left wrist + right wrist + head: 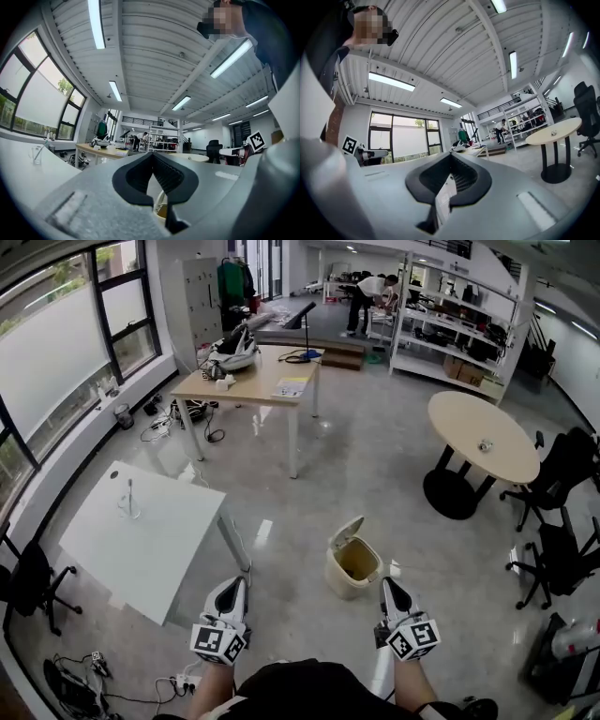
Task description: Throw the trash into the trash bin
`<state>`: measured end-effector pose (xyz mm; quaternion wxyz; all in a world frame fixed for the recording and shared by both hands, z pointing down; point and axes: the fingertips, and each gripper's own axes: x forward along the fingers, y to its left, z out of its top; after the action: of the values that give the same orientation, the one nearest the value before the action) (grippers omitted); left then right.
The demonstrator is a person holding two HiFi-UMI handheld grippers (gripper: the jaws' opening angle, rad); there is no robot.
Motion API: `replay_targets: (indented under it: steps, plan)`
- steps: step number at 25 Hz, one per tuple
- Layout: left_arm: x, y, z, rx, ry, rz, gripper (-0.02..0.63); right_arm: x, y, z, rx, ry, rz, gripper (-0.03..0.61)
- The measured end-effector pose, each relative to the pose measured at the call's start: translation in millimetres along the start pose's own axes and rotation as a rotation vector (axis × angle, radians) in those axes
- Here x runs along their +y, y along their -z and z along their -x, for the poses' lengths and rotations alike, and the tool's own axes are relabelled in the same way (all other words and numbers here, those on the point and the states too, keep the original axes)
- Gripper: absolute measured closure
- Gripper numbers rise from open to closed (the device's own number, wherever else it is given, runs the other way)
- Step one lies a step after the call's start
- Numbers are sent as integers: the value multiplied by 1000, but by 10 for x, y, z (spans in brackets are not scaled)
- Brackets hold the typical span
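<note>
White paper scrap [444,199] pinched tight by the right gripper [451,156]; left gripper [152,155] jaws pressed together

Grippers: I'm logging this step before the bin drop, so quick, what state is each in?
Left gripper: shut, nothing seen held.
Right gripper: shut on a paper slip.

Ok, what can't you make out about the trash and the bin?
- Print on the paper slip in the right gripper: right gripper view, blurred, jaws cover its edges.
- Contents of the trash bin: head view, too small and dim.
- Rest of the trash bin, left gripper view: left gripper hides all but a sliver.
</note>
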<state>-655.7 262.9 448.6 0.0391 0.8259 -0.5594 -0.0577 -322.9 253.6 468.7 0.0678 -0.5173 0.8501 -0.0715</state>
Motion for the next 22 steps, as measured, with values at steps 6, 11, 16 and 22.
replay_targets:
  steps: [6,11,16,22]
  plan:
    - [-171,-56,-416,2,137,-14,609,-145,-140,305,-53,143,-6,574]
    - [-321,-101,-726,-17,274,-16,609,-250,-257,587,-102,292,0,574]
    - [-457,-104,-874,-18,388,-4,609,-155,-255,844,-126,393,15,574]
    - [-687,-18,-928,3,531,14,609,46,-209,1343,-135,550,26,574]
